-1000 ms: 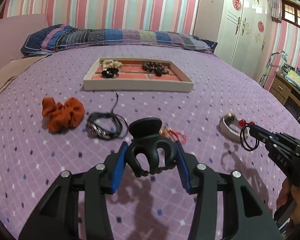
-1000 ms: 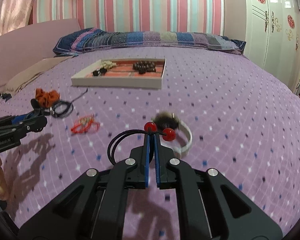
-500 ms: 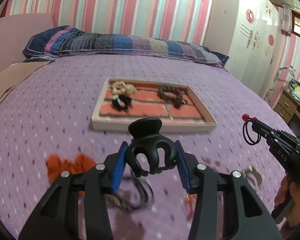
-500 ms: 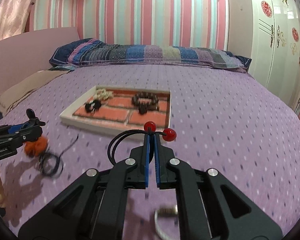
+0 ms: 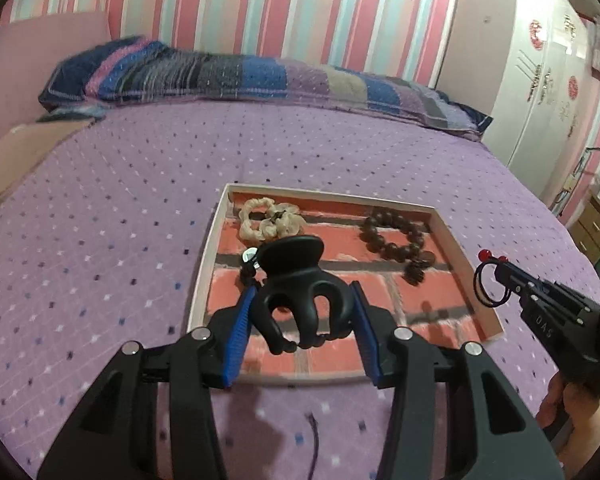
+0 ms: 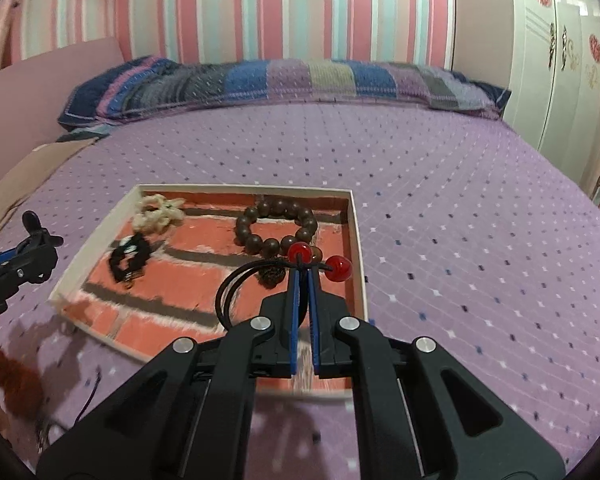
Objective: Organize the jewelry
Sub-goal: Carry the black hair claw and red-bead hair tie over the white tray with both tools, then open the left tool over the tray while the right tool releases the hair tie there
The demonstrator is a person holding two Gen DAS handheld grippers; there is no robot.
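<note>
My left gripper (image 5: 302, 314) is shut on a black claw hair clip (image 5: 300, 280) and holds it above the near left part of the white tray (image 5: 208, 264) with a brick-pattern floor. My right gripper (image 6: 303, 276) is shut on a black hair tie with two red beads (image 6: 300, 252), above the tray's (image 6: 356, 240) near right part; it also shows in the left wrist view (image 5: 490, 276). In the tray lie a cream scrunchie (image 5: 270, 218), a brown bead bracelet (image 6: 278, 226) and a small black hair tie (image 6: 130, 258).
The tray sits on a purple dotted bedspread (image 6: 460, 208) with a striped pillow (image 6: 284, 80) at the back. An orange scrunchie (image 6: 14, 380) and a dark cord (image 5: 314, 444) lie on the bed near me. A white wardrobe (image 5: 548, 80) stands at the right.
Both grippers have moved forward from the loose items on the bed to above the tray, still holding the clip and the beaded hair tie. The tray now looks much closer.
</note>
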